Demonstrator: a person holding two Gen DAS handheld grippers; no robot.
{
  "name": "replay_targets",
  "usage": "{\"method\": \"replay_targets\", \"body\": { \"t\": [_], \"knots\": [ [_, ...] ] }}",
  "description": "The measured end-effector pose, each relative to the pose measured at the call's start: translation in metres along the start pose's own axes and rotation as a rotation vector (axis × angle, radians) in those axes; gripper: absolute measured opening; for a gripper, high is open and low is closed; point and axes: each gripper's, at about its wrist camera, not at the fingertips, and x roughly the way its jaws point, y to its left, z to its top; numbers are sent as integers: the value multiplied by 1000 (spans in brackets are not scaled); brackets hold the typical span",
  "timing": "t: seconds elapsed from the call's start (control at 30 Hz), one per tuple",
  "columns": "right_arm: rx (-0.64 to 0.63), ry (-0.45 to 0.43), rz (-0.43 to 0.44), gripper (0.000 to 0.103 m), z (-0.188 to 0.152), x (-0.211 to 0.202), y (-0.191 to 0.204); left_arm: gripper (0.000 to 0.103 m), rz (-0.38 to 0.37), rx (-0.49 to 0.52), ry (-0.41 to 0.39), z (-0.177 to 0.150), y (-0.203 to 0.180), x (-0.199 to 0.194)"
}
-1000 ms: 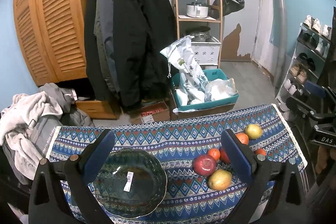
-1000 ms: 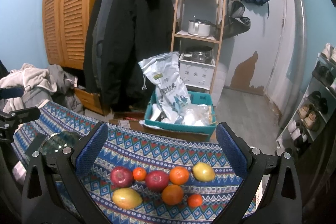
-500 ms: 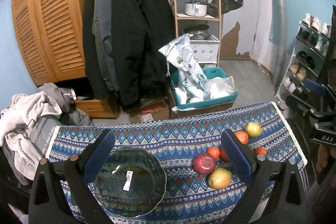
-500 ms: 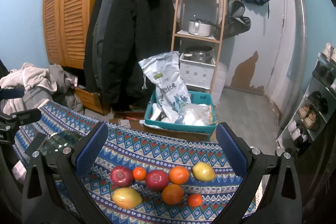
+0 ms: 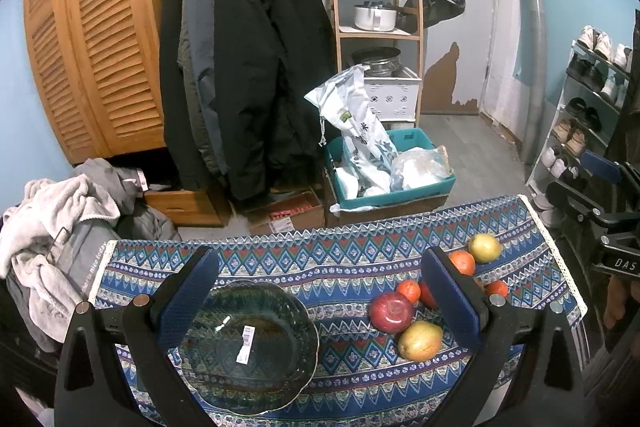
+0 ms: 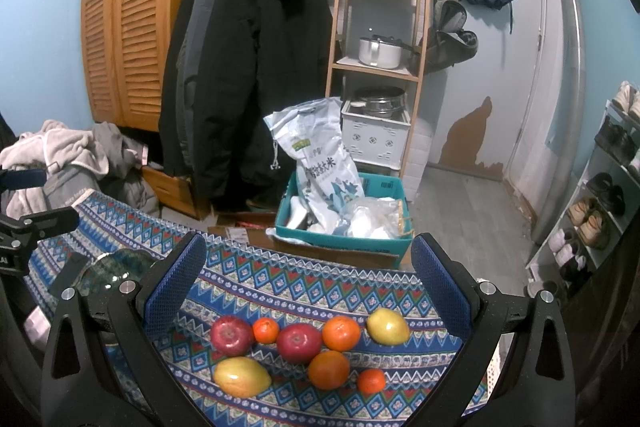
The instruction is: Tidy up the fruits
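The right gripper [image 6: 308, 287] is hanging with its blue-padded fingers [image 6: 176, 277] spread wide and gripping nothing, poised over a cluster of loose fruit on the blue zigzag-patterned tablecloth [image 6: 304, 279]. Nearest its left pad is lying a dark red apple [image 6: 231, 335], with a small orange tangerine [image 6: 265, 330] just beside it, then a second red apple [image 6: 299, 343], a round orange [image 6: 341, 334] and a yellow-green pear-like fruit [image 6: 388, 325]; in front are lying a yellow-red mango [image 6: 241, 375], another orange [image 6: 329, 369] and a tiny tangerine [image 6: 371, 381].

The left gripper [image 5: 316, 297] is likewise hanging fully open and empty, its pads framing a dark green scalloped glass bowl [image 5: 248, 347] that is holding no fruit yet, only a sticker.

The fruits are sitting close together, so fingers closing on one would likely nudge a neighbour rolling toward the table edge. A hard drop into the glass bowl could also chip it.
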Motion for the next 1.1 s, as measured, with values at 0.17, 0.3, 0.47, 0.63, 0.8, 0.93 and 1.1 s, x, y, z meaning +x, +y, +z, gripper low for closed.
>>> {"method": "replay_targets", "body": {
  "t": [0.17,0.3,0.47,0.63,0.8,0.93,1.1],
  "knots": [
    [1,-1,1,100,0,0,0,102,2,-3,0,1,1,0],
    [3,-1,0,100,0,0,0,102,7,-4,-1,1,1,0],
    [4,1,-1,100,-1,-1,-1,102,2,-7,-3,1,2,0],
    [6,1,-1,100,-1,-1,-2,102,2,-6,-5,1,1,-1],
    [7,3,-5,100,-3,-1,-3,102,-6,-4,-1,1,1,-2],
    [9,2,-10,100,-4,-1,-4,102,-13,-1,-1,1,0,-2],
    [11,3,-12,100,-3,-1,-7,102,-15,0,1,1,0,-1]
  ]
}}
